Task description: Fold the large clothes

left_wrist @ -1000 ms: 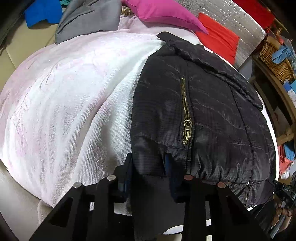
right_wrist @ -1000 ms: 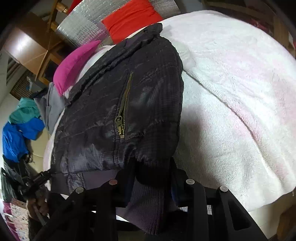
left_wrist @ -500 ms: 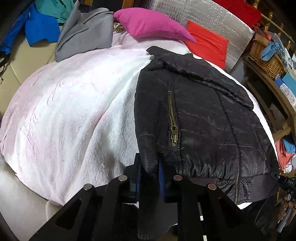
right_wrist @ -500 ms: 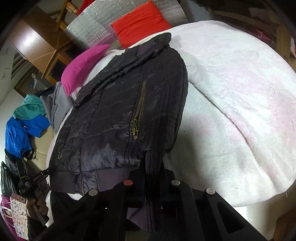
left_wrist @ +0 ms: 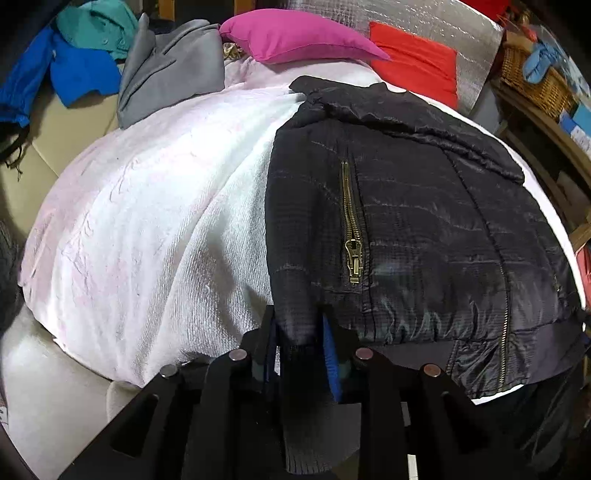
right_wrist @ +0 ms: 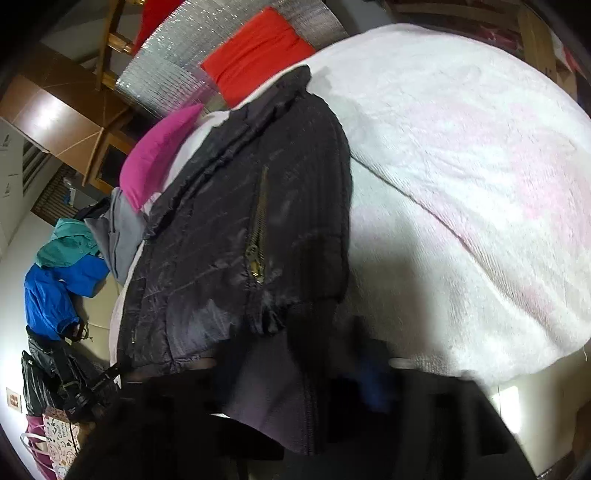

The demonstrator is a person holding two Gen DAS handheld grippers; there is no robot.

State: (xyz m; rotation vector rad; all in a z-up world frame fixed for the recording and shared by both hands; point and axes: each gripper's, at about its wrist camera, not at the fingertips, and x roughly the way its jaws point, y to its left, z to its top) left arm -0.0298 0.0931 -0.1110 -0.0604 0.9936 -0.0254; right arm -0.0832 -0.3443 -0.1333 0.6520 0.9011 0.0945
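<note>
Right wrist view is smeared by motion blur along its near edge; the right gripper (right_wrist: pixel 314 369) is seen only as dark shapes with one blue pad, so its fingers cannot be traced cleanly. Its jaws have just been opening and are seen standing apart, with the jacket cuff (right_wrist: pixel 273 398) hanging loose between them, not pinched. The cuff's lower end is cut off behind the gripper body in both views.

In the left wrist view, far left, a blue garment (left_wrist: pixel 74 74) and a teal garment (left_wrist: pixel 96 26) are cut by the frame edge. A grey garment (left_wrist: pixel 173 66) is laid next, then a magenta pillow (left_wrist: pixel 295 37), a red cushion (left_wrist: pixel 413 62) against a silver quilted panel (left_wrist: pixel 443 22), and a wicker basket (left_wrist: pixel 532 81) at far right, partly cropped. The surface is covered by a white-pink fleece blanket (left_wrist: pixel 147 221), bunched and wrinkled; what lies beneath it is hidden.

The black quilted jacket (left_wrist: pixel 406 221) is laid on the right half of the blanket, collar at the far end, ribbed hem at the near edge, long axis running near to far. A brass pocket zipper (left_wrist: pixel 351 229) is aligned the same way, pull toward the near side. The jacket's right hem is draped over the blanket edge.

The left gripper (left_wrist: pixel 299 339) is clamped on the sleeve end (left_wrist: pixel 295 325) at the jacket's near left corner; its jaws have just been opening slightly, fabric still pinched.
</note>
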